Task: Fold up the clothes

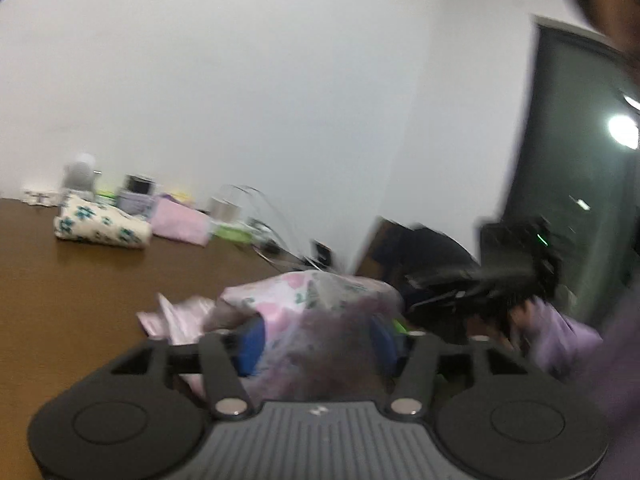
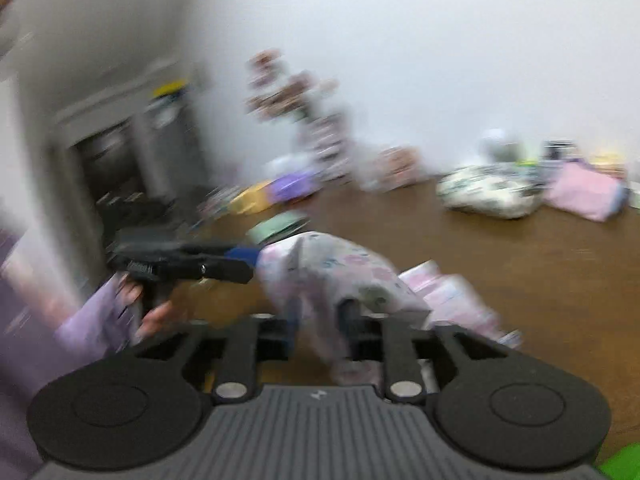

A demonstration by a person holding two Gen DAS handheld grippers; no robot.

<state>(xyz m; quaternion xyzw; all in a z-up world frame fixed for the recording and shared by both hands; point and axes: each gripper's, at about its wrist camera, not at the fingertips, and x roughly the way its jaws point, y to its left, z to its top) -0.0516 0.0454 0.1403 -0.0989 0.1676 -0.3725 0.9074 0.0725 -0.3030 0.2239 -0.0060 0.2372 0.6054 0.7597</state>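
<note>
A garment [image 2: 340,276] hangs bunched over the near part of the counter [image 2: 520,264], above a second flat cloth [image 2: 448,296]. Toward the far edge by the wall, two folded bundles [image 1: 102,226] lie side by side, with small containers [image 1: 138,192] behind them.

Left tongs [image 1: 316,340] around floral garment [image 1: 312,300] above brown table [image 1: 100,280]; blurred.

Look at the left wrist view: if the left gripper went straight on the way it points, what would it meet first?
The pale floral garment bunched between the left gripper's jaws. Beyond it lies the brown table; blur leaves depth uncertain.
</note>
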